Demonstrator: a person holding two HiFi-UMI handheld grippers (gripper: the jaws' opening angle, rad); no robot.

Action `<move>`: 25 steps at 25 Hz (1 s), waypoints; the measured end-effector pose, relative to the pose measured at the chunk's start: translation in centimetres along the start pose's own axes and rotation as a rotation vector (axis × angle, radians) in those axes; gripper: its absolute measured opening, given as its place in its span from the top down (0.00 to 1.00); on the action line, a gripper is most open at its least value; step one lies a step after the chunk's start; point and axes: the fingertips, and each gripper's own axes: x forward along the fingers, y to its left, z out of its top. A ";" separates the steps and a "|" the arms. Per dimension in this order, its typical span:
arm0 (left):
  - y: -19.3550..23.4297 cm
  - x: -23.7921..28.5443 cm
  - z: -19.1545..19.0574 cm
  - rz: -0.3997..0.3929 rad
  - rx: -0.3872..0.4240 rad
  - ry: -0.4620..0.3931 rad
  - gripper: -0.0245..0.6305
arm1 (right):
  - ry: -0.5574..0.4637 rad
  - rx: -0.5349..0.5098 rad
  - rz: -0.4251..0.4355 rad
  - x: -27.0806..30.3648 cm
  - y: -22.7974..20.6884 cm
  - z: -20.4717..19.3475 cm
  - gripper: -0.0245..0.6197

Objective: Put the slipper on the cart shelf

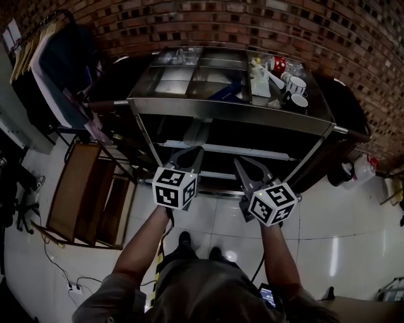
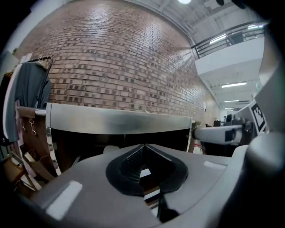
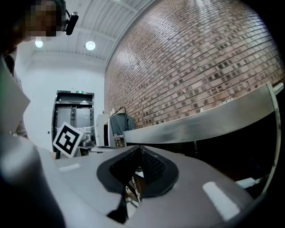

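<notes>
A brick wall [image 1: 189,19] backs a pale tiled floor [image 1: 353,214]. At the far left a dark garment [image 1: 60,69] hangs on a rack, and below it wooden frames [image 1: 88,195] lie on the floor. In the middle stands the steel cart [image 1: 233,112], its top split into compartments.

The left gripper [image 1: 194,151] points at the cart's open front with its jaws pressed together and nothing between them. Its own view shows the same closed tips [image 2: 143,146]. Just beyond those tips a pale shape, the slipper [image 1: 194,134], lies in shadow on the shelf [image 1: 252,151] under the top, apart from both grippers.

The right gripper [image 1: 242,165] is just beside the left one at about the same level. Its jaws are also together and empty [image 3: 140,149].

At the right end of the cart's top stand two mugs [image 1: 297,85]. A white jug [image 1: 365,170] sits on the floor past the cart's right end.
</notes>
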 end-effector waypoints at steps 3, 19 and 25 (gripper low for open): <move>-0.9 -1.9 1.5 -0.038 -0.010 -0.035 0.95 | 0.010 -0.018 -0.006 0.2 1.4 -0.1 0.96; 1.3 -5.1 0.7 -0.158 0.000 -0.004 0.95 | 0.043 -0.058 -0.057 3.7 5.8 -0.9 0.96; 1.5 -5.3 0.5 -0.167 0.009 0.004 0.95 | 0.038 -0.066 -0.063 3.9 6.4 -0.6 0.96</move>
